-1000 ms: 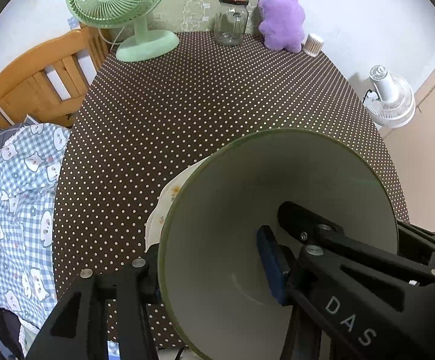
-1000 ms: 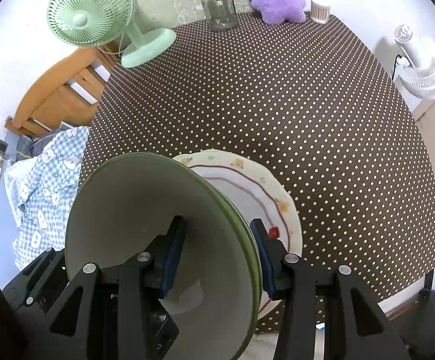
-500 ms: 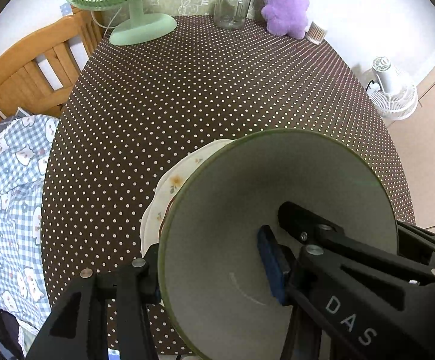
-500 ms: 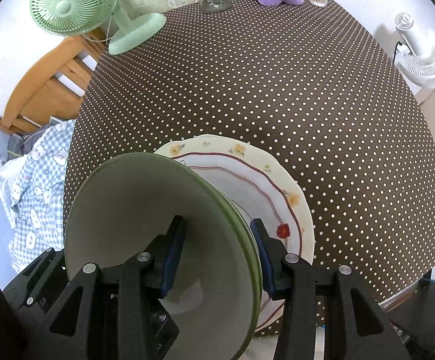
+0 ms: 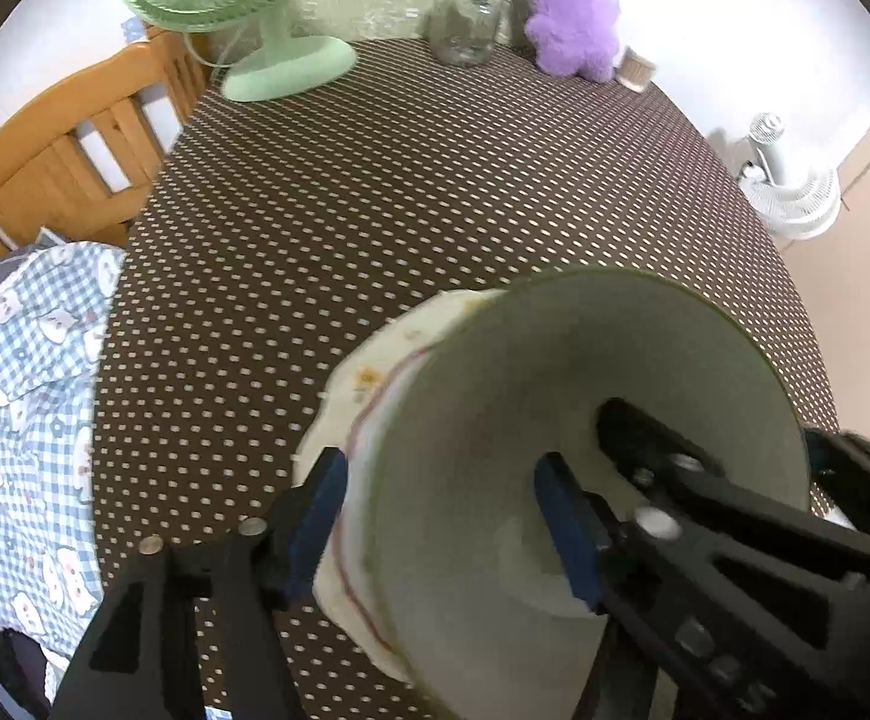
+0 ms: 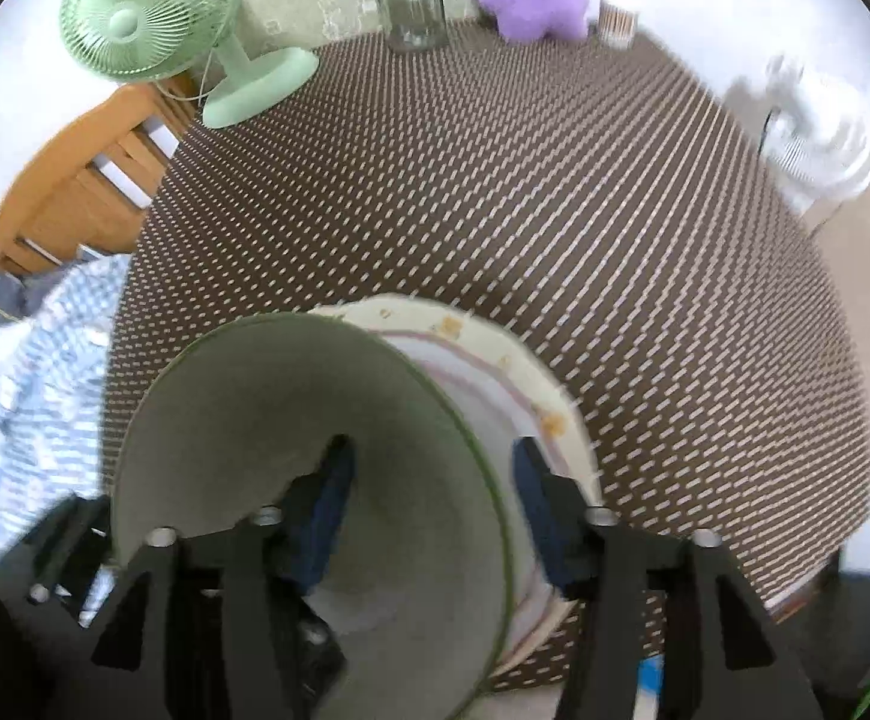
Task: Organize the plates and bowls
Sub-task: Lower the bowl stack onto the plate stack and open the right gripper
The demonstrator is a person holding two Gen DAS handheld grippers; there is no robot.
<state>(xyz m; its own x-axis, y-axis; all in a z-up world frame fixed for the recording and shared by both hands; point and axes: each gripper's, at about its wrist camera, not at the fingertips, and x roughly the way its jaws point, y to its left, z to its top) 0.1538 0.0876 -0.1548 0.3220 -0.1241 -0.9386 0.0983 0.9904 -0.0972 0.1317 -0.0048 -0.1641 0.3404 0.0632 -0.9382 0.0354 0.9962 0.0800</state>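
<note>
A pale green bowl with a dark green rim rests on a cream floral plate near the front edge of the table. My left gripper straddles the bowl's left rim, one finger outside and one inside. Its jaws are opening, and the pads stand off the rim. My right gripper straddles the opposite rim the same way. Its jaws are opening too, with a gap on both sides of the wall. Both views are blurred.
The table wears a brown polka-dot cloth. At its far end stand a green desk fan, a glass jar, a purple plush toy and a small toothpick holder. A wooden chair and checked cloth lie left, a white floor fan right.
Both grippers' jaws have spread away from the bowl's rim, which they were clamping before. The bowl now lies lower on the floral plate. The hands have barely shifted.
</note>
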